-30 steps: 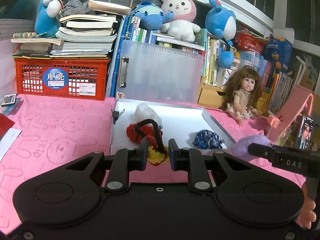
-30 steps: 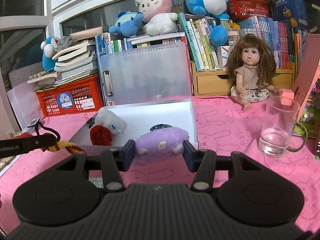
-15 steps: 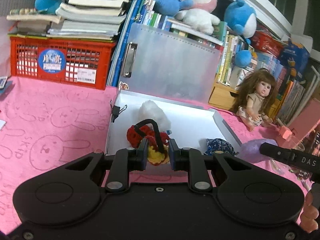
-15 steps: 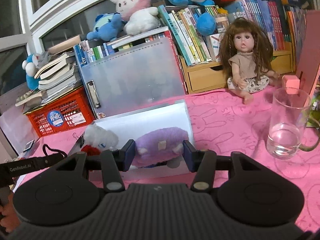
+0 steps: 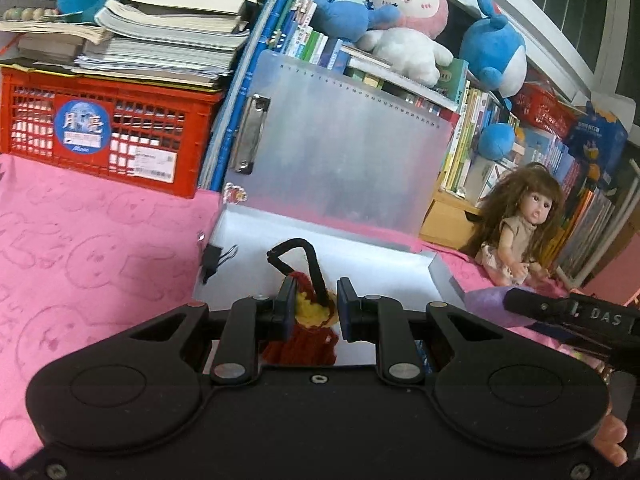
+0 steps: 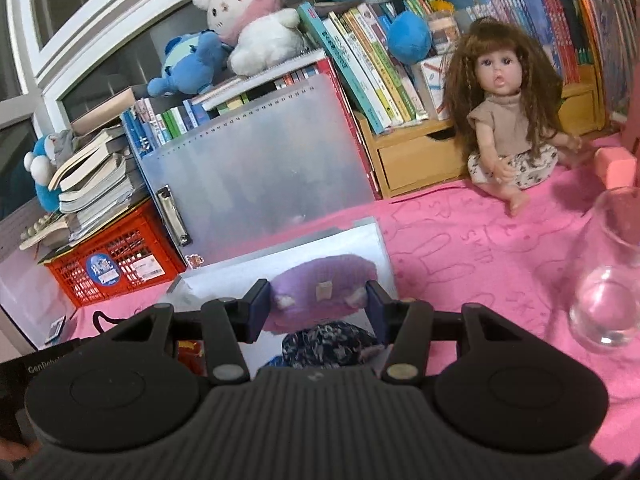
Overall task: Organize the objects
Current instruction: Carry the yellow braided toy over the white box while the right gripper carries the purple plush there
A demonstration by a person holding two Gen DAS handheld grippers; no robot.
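The purple plush point(image 6: 320, 292) sits crosswise between my right gripper point(image 6: 316, 312) fingers, its long axis running left to right across the view, pads pressing on both ends, held over the white tray point(image 6: 280, 264). My left gripper point(image 5: 314, 310) is closed nearly all the way on a yellow-and-red yarn toy point(image 5: 310, 314); its black loop point(image 5: 298, 260) stands up and leans toward the far side of the tray, and the red part hangs down below the fingers.

Writing I can read: "DAS" on the side of the right gripper as the left camera sees it, "GenRobo..." on the left gripper's side in the right view, and a round blue sticker with two Chinese characters on the red crate point(image 5: 108, 136). The frosted clipboard point(image 5: 340, 152) carries a ruler scale along its top edge.

A dark patterned cloth bundle point(image 6: 328, 344) lies in the tray's near right part, under the plush. The tray's far half looks bare, with a black binder clip point(image 5: 212, 260) on its left rim. To the right, on the pink counter point(image 6: 460, 256), a glass mug point(image 6: 608, 280) stands near my right gripper, and a doll point(image 6: 508, 120) sits farther back.
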